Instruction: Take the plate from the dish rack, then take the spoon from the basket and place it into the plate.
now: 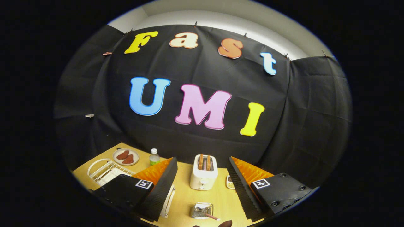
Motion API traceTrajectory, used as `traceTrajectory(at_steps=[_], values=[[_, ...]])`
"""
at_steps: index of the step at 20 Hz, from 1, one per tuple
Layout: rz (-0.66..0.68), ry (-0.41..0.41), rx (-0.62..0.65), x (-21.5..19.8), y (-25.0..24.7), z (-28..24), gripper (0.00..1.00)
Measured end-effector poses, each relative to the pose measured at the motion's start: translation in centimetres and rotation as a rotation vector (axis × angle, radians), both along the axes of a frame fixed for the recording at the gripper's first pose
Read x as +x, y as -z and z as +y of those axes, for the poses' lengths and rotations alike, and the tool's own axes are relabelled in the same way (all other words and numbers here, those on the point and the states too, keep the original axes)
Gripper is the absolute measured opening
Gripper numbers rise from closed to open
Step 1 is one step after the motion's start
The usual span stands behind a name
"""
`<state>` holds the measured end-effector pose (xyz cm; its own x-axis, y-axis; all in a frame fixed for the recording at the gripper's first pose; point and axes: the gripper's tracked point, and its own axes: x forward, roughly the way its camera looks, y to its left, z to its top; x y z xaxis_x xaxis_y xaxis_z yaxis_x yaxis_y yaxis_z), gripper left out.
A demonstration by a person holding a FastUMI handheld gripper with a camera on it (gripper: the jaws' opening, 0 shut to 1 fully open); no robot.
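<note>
My gripper [201, 159] is open and holds nothing, raised above a wooden table [221, 198]. A white wire dish rack [105, 171] stands to the left of the left finger, with a pale flat piece lying in it; I cannot tell whether that is the plate. Low between the fingers sits a small metal basket [201, 210] with a spoon [210, 216] in it, its handle sticking out to the right. A round plate [126, 156] with two brown pieces lies beyond the rack.
A white toaster [204, 172] with toast in it stands ahead between the fingers. A small bottle [154, 157] stands by the left fingertip. A white flat thing [169, 197] lies half hidden by the left finger, and a small patterned item [230, 182] peeks out beside the right finger.
</note>
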<state>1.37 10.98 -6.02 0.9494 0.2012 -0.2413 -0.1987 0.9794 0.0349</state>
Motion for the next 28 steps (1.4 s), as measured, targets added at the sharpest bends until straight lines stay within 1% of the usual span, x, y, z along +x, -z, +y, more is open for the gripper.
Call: traceTrajectory(at_steps=[4, 7, 11, 13, 15, 17, 19, 21, 23, 24, 28], values=[[0.208, -0.11, -0.016, -0.4, 5.4, 4.9, 0.97], [0.312, -0.141, 0.005, -0.2, 8.5, 8.1, 0.96], [0.47, -0.122, 0.027, 0.1, 13.8, 10.6, 0.93], [0.546, -0.108, 0.05, -0.1, 16.3, 11.6, 0.9], [0.594, -0.076, 0.045, 0.2, 18.6, 12.1, 0.86], [0.623, -0.057, 0.032, 0.5, 20.2, 12.5, 0.79], [0.641, -0.041, 0.002, 0.7, 21.4, 12.7, 0.67], [0.629, 0.002, -0.018, 1.4, 21.7, 12.4, 0.39], [0.617, 0.052, -0.054, 1.5, 21.9, 11.8, 0.32], [0.609, 0.062, -0.062, 1.4, 21.7, 11.8, 0.29], [0.547, 0.074, -0.148, 1.9, 20.4, 12.2, 0.24]])
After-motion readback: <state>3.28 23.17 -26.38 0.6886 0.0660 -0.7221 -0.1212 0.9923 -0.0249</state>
